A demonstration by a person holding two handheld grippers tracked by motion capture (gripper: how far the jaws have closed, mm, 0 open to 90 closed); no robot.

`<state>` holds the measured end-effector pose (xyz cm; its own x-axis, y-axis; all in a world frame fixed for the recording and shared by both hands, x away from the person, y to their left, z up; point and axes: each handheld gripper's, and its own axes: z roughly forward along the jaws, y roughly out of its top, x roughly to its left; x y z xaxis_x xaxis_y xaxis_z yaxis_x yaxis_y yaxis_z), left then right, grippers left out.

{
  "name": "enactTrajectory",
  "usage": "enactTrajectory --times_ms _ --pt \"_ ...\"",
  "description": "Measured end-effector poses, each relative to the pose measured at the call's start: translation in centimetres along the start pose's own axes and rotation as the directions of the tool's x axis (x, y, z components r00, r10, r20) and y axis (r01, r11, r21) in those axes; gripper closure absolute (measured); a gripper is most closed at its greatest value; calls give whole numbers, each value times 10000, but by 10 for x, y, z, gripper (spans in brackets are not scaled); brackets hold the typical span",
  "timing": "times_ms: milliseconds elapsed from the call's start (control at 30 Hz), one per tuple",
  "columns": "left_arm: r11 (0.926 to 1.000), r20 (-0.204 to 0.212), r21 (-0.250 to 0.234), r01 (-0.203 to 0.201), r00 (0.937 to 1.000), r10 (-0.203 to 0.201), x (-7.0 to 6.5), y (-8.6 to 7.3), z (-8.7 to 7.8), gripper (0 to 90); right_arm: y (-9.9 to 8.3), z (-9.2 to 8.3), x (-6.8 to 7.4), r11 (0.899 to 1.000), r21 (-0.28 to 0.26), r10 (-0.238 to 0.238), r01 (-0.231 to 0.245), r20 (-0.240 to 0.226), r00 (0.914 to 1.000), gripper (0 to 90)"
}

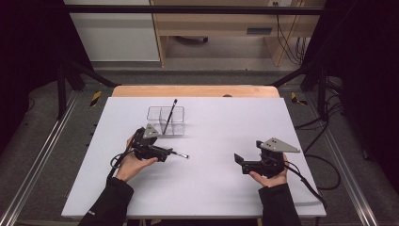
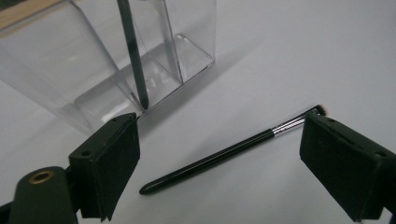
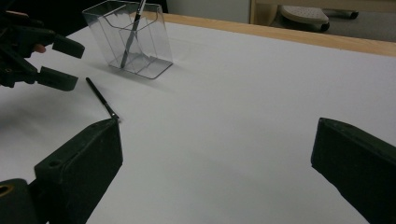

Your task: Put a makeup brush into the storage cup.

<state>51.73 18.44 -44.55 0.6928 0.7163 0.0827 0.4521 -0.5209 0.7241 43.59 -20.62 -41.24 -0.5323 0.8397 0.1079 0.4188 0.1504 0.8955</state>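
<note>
Right now you are at the pick-up step: your left gripper [image 2: 219, 163] hangs low over the loose brush [image 2: 229, 151], its jaws spread wide with the brush lying flat on the white table [image 1: 221, 183] between them. In the left gripper view the handle end points toward the near jaw and the silver ferrule and pale tip sit just under the far jaw, so the brush runs slantwise across the gap, not squarely across it. Nothing is gripped yet.

Just beyond stands the clear organizer [image 1: 165, 120], divided into compartments, with 1 brush [image 1: 170, 114] already leaning upright inside it. Judging from that, the work is to stand the 2nd one in there too.

Your next move, as I read it, calls for turning the left gripper so the jaws close across the handle near its middle, then lowering until the pads nearly touch the table before you squeeze. A thin, round handle may roll or slip, so close slowly.

Your right gripper [image 1: 254, 162] rests well apart at the right, jaws apart and holding nothing.
</note>
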Motion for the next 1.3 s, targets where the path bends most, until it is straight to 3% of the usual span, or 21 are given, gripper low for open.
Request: enactTrajectory --times_ms 233,700,1000,1300 --pt "9972 195 566 -498 9986 488 -7 -1 17 150 0 0 0 10000 15 4 -4 -7 10000 27" --pt "9905 515 950 -992 9942 946 -14 -2 31 269 0 0 0 10000 -9 3 -3 -14 10000 27" --pt "9898 787 992 -1024 9924 947 -14 -2 31 376 0 0 0 10000 1 4 -4 -24 10000 27" --pt "9912 1286 1087 -750 9898 608 -12 -3 31 490 0 0 0 10000 -6 3 -3 -27 10000 28"
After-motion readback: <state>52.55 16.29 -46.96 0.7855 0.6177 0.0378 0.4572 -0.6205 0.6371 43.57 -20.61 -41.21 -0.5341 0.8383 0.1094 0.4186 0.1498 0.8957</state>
